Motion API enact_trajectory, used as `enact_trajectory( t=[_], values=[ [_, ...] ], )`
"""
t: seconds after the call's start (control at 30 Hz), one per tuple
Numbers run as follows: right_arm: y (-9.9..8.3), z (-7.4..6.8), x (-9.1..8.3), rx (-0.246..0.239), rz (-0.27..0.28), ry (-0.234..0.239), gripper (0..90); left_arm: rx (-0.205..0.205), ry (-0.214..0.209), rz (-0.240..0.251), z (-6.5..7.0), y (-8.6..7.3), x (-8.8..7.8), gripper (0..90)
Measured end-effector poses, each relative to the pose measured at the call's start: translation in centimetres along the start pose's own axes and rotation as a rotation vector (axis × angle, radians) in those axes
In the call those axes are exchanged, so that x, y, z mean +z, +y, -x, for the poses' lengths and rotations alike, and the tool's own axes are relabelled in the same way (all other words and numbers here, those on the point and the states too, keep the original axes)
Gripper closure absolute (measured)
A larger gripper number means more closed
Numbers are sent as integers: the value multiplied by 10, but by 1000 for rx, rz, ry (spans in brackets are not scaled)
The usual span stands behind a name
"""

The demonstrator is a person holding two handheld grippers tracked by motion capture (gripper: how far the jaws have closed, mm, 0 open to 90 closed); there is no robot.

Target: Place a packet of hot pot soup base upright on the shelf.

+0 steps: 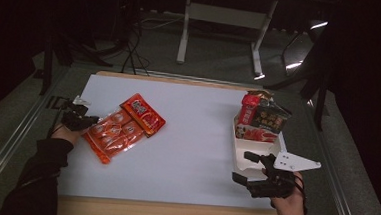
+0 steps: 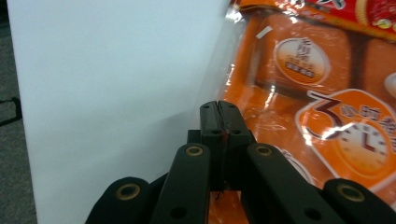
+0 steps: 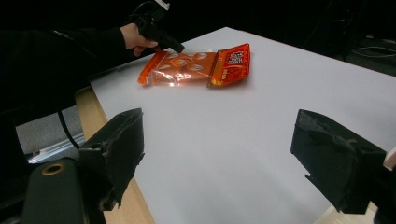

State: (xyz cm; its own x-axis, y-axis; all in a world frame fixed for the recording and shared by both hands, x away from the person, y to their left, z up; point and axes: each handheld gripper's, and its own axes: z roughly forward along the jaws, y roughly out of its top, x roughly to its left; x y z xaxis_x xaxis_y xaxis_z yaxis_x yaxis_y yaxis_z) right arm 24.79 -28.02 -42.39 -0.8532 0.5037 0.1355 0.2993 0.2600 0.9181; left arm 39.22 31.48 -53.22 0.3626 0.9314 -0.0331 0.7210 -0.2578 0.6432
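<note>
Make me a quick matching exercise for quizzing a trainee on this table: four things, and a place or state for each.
1. left gripper
2. right gripper
3. orange packet
4. white tray

A. holds upright snack packs
B. jaws wide apart, nothing between
C. lies flat at the table's left
D. jaws shut at the packet's edge

Pairs: 1-D, 2-B, 3-C, 4-A

L gripper [image 1: 91, 122] jaws pressed together, low at table edge; R gripper [image 1: 247, 166] jaws wide apart.

left gripper [image 2: 219, 109] jaws pinched together right on the clear edge of the orange snack pack [image 2: 327, 107], white tabletop [image 2: 112, 79] underneath.
</note>
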Motion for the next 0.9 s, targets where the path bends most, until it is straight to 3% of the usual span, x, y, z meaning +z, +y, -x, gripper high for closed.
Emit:
enact_trajectory(
  t=[0.2,0.4,0.67,0.9],
  values=[
    [0,0,-1,2,5,1,170,65,31,-44,7,3,4,900],
    [1,-2,-1,-7,3,0,171,107,16,-30,20,-1,3,900],
    [1,-3,-1,-9,4,-1,171,174,-67,-26,49,-5,0,900],
    [1,-3,-3,-7,5,-1,171,203,-136,-22,74,-8,-1,900]
  ],
)
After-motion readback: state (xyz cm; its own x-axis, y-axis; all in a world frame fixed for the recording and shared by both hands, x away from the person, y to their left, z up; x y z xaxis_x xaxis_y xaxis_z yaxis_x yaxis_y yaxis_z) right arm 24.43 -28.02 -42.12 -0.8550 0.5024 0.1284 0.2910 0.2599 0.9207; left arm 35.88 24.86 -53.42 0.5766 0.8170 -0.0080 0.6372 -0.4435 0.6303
